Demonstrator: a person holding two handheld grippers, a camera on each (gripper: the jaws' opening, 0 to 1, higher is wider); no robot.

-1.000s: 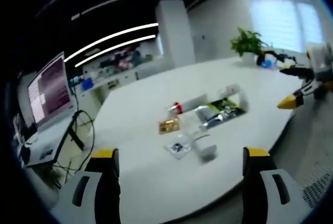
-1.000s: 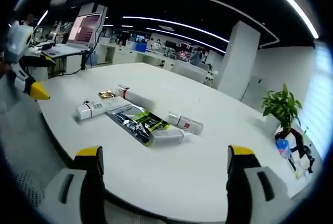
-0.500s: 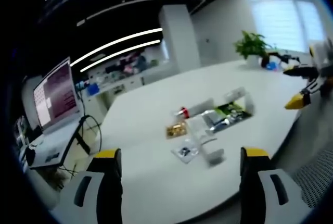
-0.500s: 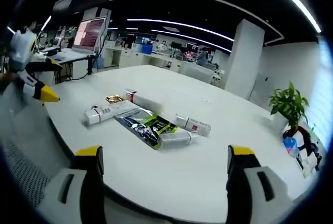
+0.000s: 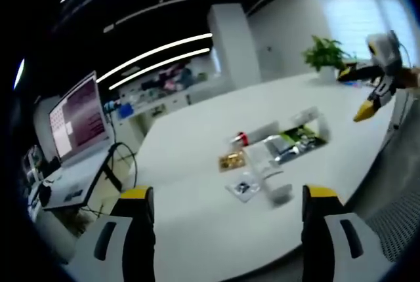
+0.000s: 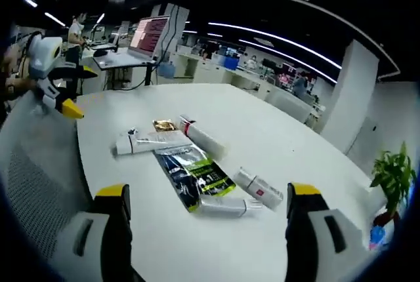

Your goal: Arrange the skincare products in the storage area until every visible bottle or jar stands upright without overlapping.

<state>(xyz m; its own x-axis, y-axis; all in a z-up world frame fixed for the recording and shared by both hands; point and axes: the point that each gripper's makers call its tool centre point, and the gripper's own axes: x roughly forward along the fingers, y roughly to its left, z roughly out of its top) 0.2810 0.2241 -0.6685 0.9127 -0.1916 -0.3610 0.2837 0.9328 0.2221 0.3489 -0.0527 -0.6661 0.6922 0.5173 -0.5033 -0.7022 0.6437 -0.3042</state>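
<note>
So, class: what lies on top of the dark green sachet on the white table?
A white tube lies across the near end of the dark green sachet, which rests on the white table. Whatever the sachet covers beneath itself cannot be seen.

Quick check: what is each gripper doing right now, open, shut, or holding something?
Left gripper: open, holding nothing, short of the products on the white table.
Right gripper: open, holding nothing.
</note>
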